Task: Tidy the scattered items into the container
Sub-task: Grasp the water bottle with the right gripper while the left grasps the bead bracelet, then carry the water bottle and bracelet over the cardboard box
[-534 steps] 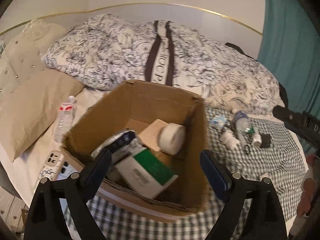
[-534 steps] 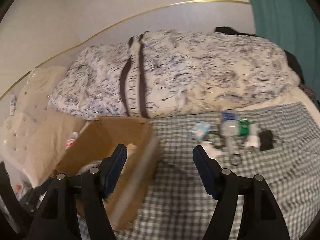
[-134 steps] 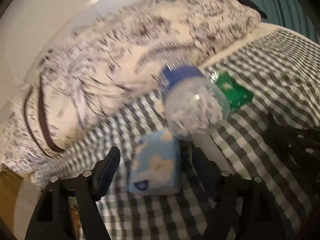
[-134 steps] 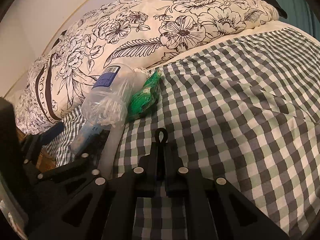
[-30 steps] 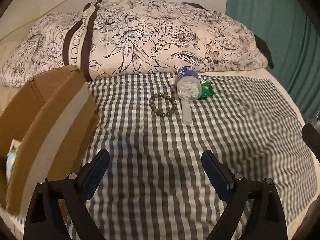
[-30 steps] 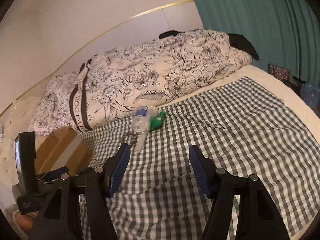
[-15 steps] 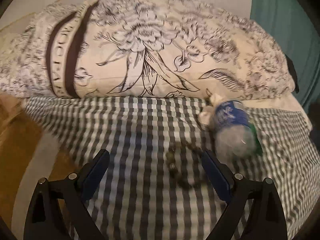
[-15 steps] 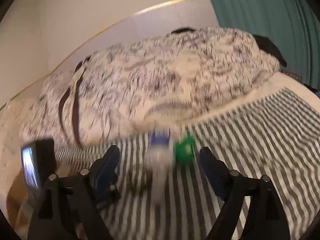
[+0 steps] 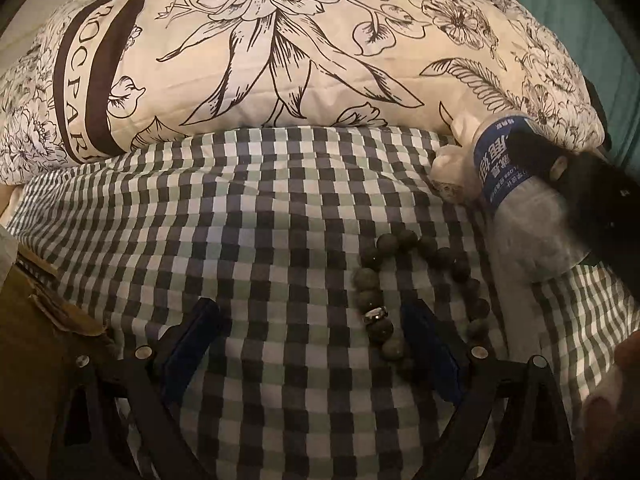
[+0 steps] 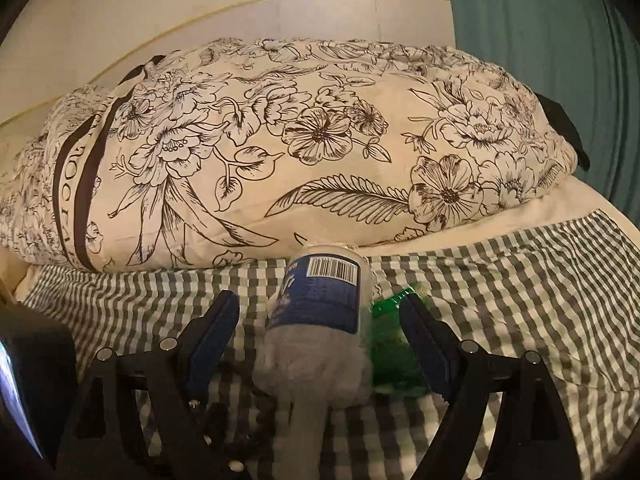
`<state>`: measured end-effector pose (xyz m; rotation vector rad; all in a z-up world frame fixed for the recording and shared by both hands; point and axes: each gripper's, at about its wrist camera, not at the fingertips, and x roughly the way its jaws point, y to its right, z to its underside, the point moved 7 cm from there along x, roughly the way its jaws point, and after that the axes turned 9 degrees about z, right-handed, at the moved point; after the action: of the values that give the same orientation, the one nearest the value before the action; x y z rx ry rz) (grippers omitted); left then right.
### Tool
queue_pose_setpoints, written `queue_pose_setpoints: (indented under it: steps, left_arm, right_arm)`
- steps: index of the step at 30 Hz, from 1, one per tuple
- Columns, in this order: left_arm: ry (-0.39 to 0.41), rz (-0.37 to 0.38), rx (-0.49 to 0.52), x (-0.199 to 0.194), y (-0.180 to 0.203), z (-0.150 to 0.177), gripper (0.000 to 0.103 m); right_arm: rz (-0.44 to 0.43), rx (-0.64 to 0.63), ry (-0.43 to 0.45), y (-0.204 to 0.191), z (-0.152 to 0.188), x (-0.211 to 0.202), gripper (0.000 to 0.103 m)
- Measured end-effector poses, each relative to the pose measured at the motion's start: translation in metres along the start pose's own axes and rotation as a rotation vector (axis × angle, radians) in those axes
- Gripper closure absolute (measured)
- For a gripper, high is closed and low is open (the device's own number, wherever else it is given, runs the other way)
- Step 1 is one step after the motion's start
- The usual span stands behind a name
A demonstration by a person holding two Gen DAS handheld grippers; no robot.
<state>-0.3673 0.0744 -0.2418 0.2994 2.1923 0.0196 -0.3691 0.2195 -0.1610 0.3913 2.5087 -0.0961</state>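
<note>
Centre of the right wrist frame: plastic bottle [image 10: 320, 320] lies between wide-open right gripper [image 10: 318, 330] jaws, not clamped, green packet [image 10: 390, 344] beside it. Lower centre of the left frame: left gripper [image 9: 312, 334] wide open, empty, bead bracelet [image 9: 416, 300] by its right finger on checked cloth [image 9: 248, 216].

A cream floral duvet [image 10: 304, 168] with a dark lettered band lies bunched across the bed, its lower edge resting on a green-and-grey checked cloth [image 9: 240, 240]. Behind it hangs a teal curtain [image 10: 540, 28] beside a pale wall [image 10: 160, 4] with a thin gold trim line.
</note>
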Motion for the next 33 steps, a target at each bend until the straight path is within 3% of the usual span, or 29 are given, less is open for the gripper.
queue_pose_setpoints:
  steps: [2, 4, 7, 10, 12, 13, 14, 17, 20, 24, 26, 30, 33]
  left_arm:
    - [0.006, 0.002, 0.000, 0.001, 0.000, 0.000, 0.006]
    - [0.013, 0.014, 0.003, 0.001, 0.002, -0.002, 0.007]
    - [0.018, 0.045, 0.017, 0.004, 0.008, -0.004, 0.009]
    - [0.027, 0.087, 0.062, 0.003, 0.020, -0.005, 0.028]
    - [0.029, 0.135, 0.080, 0.002, 0.028, -0.005, 0.057]
    - [0.030, 0.172, 0.072, 0.002, 0.029, -0.005, 0.066]
    - [0.031, 0.209, 0.045, 0.002, 0.028, -0.005, 0.090]
    - [0.035, 0.295, -0.057, 0.002, 0.015, -0.007, 0.092]
    - [0.041, 0.299, -0.060, 0.006, 0.014, -0.007, 0.092]
    - [0.045, 0.322, -0.067, 0.010, 0.013, -0.005, 0.092]
    - [0.034, 0.337, -0.083, 0.013, 0.014, -0.004, 0.092]
    - [0.016, 0.259, -0.027, 0.012, 0.024, 0.001, 0.092]
    - [-0.006, 0.153, 0.030, 0.002, 0.032, 0.005, 0.092]
  right_arm:
    - [0.024, -0.009, -0.027, 0.002, 0.004, 0.008, 0.022]
    - [-0.002, 0.008, -0.040, 0.005, 0.006, 0.013, 0.040]
    - [-0.068, 0.047, -0.085, 0.009, 0.010, 0.016, 0.043]
    - [-0.062, 0.033, -0.072, 0.006, 0.010, 0.012, 0.043]
    - [-0.067, 0.047, -0.065, 0.009, 0.007, 0.008, 0.043]
    - [-0.075, 0.058, -0.056, 0.012, 0.005, 0.005, 0.043]
    - [-0.086, 0.068, -0.044, 0.014, 0.002, 0.001, 0.043]
    - [-0.086, 0.066, 0.021, 0.020, -0.010, -0.016, 0.043]
    - [-0.051, 0.028, 0.085, 0.022, -0.019, -0.033, 0.043]
    - [-0.058, 0.041, 0.045, 0.028, -0.013, -0.045, 0.044]
    - [-0.013, 0.043, -0.005, 0.040, -0.001, -0.056, 0.044]
    - [0.001, 0.059, -0.117, 0.073, 0.020, -0.106, 0.043]
    - [0.056, 0.039, -0.092, 0.099, 0.022, -0.161, 0.043]
